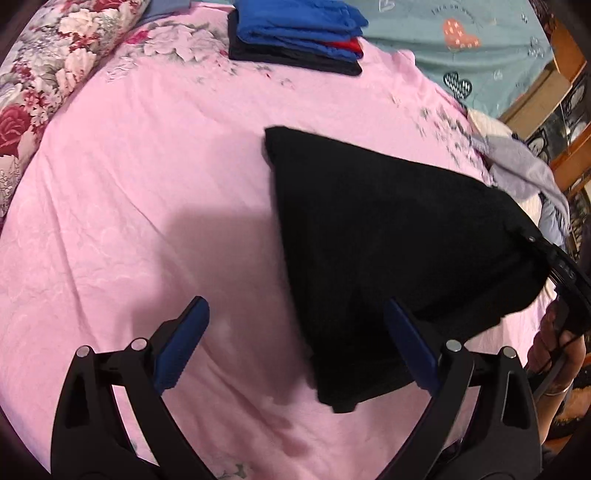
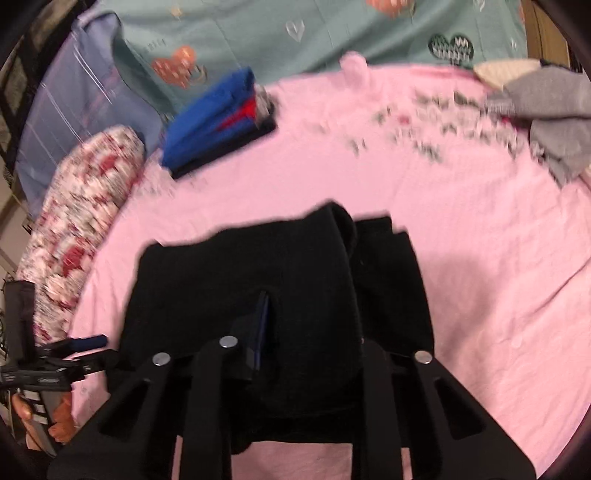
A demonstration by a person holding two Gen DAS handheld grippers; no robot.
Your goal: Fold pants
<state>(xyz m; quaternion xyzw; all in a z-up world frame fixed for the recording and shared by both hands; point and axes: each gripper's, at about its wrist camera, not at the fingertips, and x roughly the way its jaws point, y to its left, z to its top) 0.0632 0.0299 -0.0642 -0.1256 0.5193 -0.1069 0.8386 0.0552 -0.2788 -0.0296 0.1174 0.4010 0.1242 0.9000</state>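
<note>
black pants point(image 1: 388, 236) | folded stack point(image 1: 295, 33) beyond (blurred, perhaps three garments) | pillow point(image 1: 48, 74) left

We are in a home bedroom: a bed spread with a pink floral-embossed sheet point(image 1: 147, 177), a rose-patterned bolster pillow point(image 1: 48, 74), a teal quilt printed with hearts point(image 1: 461, 48), a stack of folded blue, red and black clothes point(image 1: 295, 33), and wooden furniture point(image 1: 565, 55) beside it.
</note>
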